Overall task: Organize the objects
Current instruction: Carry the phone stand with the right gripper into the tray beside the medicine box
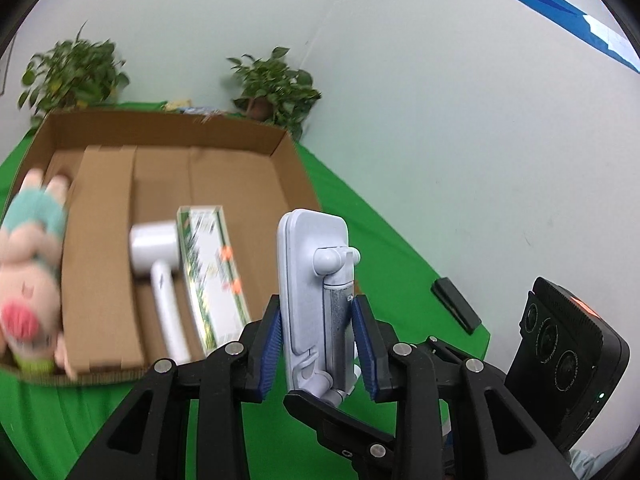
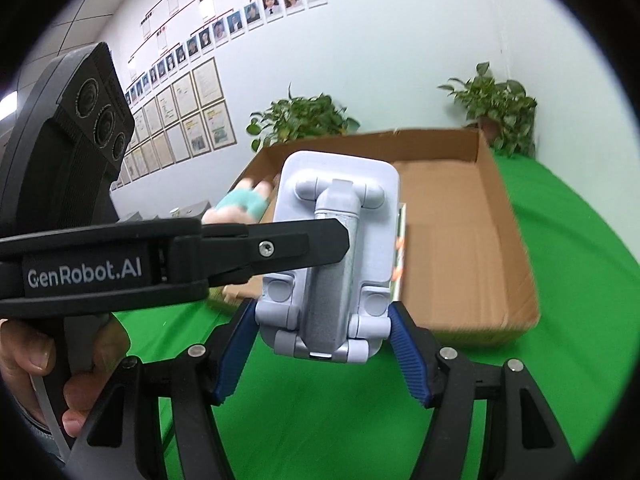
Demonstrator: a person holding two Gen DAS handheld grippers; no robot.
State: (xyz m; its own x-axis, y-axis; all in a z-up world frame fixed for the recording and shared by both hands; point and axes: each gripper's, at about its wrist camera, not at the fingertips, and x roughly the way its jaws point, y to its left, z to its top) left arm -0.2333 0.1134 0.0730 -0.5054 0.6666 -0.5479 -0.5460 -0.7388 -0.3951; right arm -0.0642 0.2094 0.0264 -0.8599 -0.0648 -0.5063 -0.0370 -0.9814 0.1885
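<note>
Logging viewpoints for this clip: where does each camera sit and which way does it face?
Left wrist: on the left claw, facing the box and wall corner; its pads grip the phone stand; right device at right.
Right wrist: on the right claw, facing the box and photo wall; left claw crosses from left, with a hand.
Shared: stand, box, plush, plants.

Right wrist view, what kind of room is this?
Probably an office used as a recording setup: framed certificates and staff photos on the wall, potted plants, and a green cloth over the table.
</note>
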